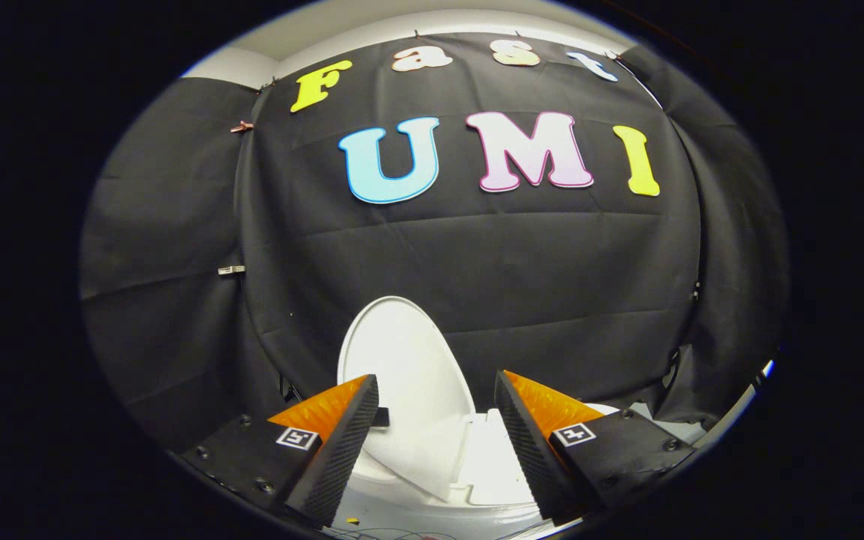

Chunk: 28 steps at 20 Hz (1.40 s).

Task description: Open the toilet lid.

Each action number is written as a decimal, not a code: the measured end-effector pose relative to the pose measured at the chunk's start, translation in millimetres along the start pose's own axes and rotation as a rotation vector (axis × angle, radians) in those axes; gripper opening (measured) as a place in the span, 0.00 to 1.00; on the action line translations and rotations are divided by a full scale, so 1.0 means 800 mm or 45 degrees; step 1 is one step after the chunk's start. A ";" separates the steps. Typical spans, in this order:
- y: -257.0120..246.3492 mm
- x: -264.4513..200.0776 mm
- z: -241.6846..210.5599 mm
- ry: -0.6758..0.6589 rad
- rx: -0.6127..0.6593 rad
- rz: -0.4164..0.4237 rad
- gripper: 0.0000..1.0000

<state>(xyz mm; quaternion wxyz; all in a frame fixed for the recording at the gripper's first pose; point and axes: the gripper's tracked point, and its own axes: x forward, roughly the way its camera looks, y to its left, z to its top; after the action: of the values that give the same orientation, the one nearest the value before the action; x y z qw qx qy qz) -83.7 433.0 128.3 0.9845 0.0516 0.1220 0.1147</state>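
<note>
A black cloth wall (477, 262) hangs across the back of the booth, creased and pinned along its top edge, with a strip of pale ceiling above it. Low against the cloth stands a white toilet (477, 469), seen from above and in front. Its lid (402, 375) is raised, an oval white panel standing upright and leaning back toward the cloth, its inner face turned to the camera. Below the lid the white seat and body slope down between the fingers. The gripper (436, 450) is spread wide apart and holds nothing. Its two fingers (342, 442) are black wedges with orange tops and ribbed inner pads, each with a small square marker. The lid rises just beyond the left finger's tip; whether they touch cannot be told.
</note>
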 end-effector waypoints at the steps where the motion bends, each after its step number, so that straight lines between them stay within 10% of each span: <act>1: -0.013 0.000 0.002 -0.007 -0.017 -0.012 0.98; 28: -0.390 0.054 -0.047 -0.165 -0.180 -0.246 0.99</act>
<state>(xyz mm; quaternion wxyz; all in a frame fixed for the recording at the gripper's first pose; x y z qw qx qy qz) 14.3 144.1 41.4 0.9980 -0.0225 0.0541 0.0239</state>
